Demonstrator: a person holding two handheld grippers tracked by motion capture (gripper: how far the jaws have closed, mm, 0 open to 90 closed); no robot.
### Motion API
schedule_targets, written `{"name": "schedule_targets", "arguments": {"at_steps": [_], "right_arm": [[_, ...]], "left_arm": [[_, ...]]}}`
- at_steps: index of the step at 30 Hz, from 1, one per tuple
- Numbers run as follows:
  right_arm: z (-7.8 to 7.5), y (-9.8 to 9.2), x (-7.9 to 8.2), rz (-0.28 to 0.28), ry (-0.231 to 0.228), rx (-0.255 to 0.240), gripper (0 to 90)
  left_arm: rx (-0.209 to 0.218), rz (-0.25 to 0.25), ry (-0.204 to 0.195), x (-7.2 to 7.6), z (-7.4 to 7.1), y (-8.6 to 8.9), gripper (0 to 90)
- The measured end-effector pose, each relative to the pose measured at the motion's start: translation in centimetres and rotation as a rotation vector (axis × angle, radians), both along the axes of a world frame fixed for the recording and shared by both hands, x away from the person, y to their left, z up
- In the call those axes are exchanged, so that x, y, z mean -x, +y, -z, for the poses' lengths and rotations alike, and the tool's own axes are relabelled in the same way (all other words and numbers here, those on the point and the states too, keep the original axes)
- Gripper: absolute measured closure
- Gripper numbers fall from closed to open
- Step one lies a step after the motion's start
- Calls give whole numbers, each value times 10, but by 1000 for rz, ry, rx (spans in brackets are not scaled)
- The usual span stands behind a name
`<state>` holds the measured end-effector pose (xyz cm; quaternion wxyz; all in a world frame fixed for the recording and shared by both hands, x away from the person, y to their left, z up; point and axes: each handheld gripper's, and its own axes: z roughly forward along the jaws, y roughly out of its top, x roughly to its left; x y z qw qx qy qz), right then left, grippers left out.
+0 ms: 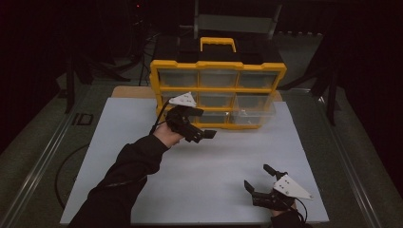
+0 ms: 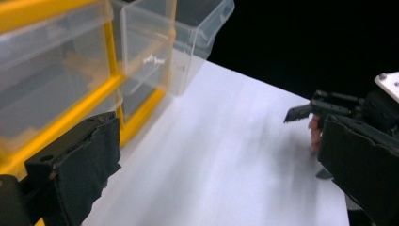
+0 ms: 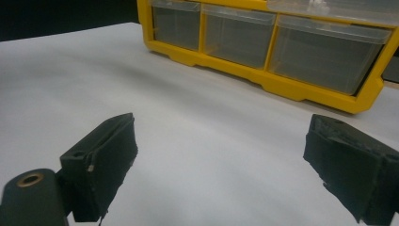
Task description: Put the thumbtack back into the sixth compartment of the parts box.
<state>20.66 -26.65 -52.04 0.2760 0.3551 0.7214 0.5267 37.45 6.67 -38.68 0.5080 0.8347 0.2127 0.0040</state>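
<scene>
Landmark: I take the yellow drawer cabinet [image 1: 218, 88] at the far side of the white board [image 1: 142, 142] as my reference for everything below.

Left gripper: my left gripper [image 1: 203, 135] hangs just in front of the cabinet's lower row, towards its left half, above the board and pointing to the right along the cabinet's front.

Left jaws: I see them spread wide in the left gripper view [image 2: 211, 165], with nothing between them but bare board; they have hold of nothing.

Pulled-out drawer: a clear drawer [image 1: 254, 110] at the cabinet's right end sticks out forward of the frame; in the left gripper view it juts out beyond the yellow front [image 2: 197, 42]. I cannot tell what, if anything, lies in it.

Right gripper: my right gripper [image 1: 259, 178] sits low over the board's near right corner, well apart from the cabinet and facing it.

Right jaws: wide apart in the right gripper view [image 3: 226, 174], empty, with the cabinet's bottom row of drawers [image 3: 263, 42] straight ahead.
</scene>
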Motion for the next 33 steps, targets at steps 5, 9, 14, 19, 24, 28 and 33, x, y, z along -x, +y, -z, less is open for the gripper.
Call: {"name": "schedule_targets", "arguments": {"at_steps": [5, 9, 14, 19, 24, 28, 33], "right_arm": [[0, 0, 0, -2, 1, -3, 97], [0, 1, 0, -1, 2, -2, 97], [0, 1, 0, -2, 4, -1, 97], [0, 1, 0, -4, 0, 2, 97], [0, 1, 0, -5, 2, 5, 97], [1, 2, 0, -6, 2, 6, 97], [1, 3, 0, -7, 4, 10, 97]], "left_arm": [[9, -7, 2, 11, 7, 18, 7], [9, -19, 8, 21, 16, 32, 7], [5, -22, 10, 33, 27, 46, 7], [8, -27, 16, 49, 39, 61, 7], [-3, -40, 14, 65, 51, 80, 7], [16, -51, 13, 76, 59, 96, 7], [7, -74, 3, 87, 71, 111, 7]]}}
